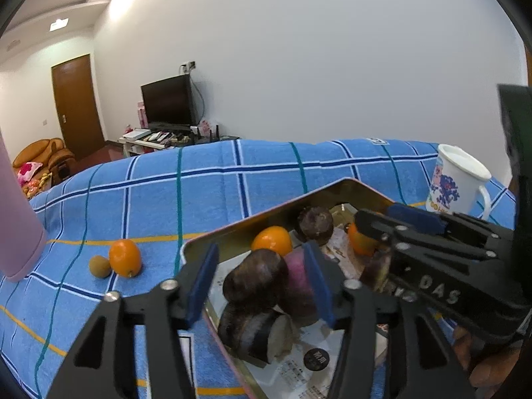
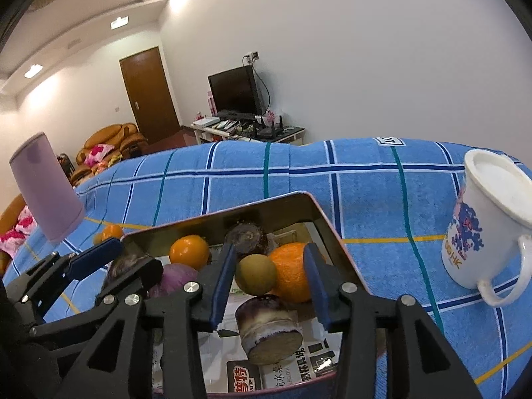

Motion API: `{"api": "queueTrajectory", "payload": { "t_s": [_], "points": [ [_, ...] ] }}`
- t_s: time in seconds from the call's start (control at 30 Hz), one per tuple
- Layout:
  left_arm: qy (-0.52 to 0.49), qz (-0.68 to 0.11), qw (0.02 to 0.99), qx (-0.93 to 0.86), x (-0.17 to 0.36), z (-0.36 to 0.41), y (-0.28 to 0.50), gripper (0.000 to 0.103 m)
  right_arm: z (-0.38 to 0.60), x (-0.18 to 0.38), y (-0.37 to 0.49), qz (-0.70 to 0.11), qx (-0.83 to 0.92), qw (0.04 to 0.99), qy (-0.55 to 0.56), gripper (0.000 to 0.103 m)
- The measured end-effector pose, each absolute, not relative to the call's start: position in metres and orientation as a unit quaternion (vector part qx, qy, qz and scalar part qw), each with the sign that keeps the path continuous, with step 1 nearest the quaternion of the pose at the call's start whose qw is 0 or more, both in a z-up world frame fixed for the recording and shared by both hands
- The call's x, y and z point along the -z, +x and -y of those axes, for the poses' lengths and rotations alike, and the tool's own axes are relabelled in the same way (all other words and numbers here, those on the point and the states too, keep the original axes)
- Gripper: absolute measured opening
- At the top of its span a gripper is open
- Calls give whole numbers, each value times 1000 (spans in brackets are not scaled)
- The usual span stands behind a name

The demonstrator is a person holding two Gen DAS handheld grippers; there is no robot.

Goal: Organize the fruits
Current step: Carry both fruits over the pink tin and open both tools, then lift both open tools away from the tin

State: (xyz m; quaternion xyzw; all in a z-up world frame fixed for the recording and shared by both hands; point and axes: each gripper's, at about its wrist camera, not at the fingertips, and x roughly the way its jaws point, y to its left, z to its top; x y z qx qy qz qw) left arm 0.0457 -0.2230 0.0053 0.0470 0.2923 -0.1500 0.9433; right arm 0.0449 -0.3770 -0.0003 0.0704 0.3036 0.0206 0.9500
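A gold metal tray [image 1: 252, 216] [image 2: 319, 212] on the blue checked cloth holds oranges, dark purple fruit pieces and a brownish round fruit. In the left wrist view my left gripper [image 1: 261, 259] is open over the tray; a dark purple piece [image 1: 256, 279] and a pink-purple piece [image 1: 294, 276] lie between its blue pads. My right gripper [image 2: 269, 249] is open too, straddling the brownish fruit [image 2: 256, 274] and a large orange [image 2: 291, 272] that rest in the tray. An orange fruit [image 1: 125, 257] and a small brown fruit [image 1: 99, 266] sit on the cloth left of the tray.
A white printed mug [image 2: 482, 232] [image 1: 455, 183] stands right of the tray. A pink tumbler [image 2: 46, 193] [image 1: 16, 226] stands at the left. Printed paper lines the tray floor. Beyond the table are a TV stand, a door and an armchair.
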Motion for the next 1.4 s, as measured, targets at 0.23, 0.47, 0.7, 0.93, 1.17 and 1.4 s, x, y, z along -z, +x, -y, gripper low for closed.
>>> {"api": "queueTrajectory", "payload": {
  "t_s": [0.23,0.47,0.7,0.93,1.17,1.4],
  "points": [
    [60,-258,953,149,-10,225,34,103,388,-15,25,-239,-3,966,97,73],
    [76,-236,960,134,-13,226,27,103,396,-22,15,-203,40,973,103,74],
    [69,-201,972,95,-22,209,23,103,394,-30,-3,-142,66,984,87,74],
    [76,-198,976,58,-20,200,26,103,387,-31,-6,-134,81,985,71,74],
    [80,-201,975,58,-19,193,21,103,382,-31,-16,-132,112,982,71,74],
    [91,-209,972,63,-18,179,18,103,372,-31,-25,-133,137,978,90,74]
  ]
}}
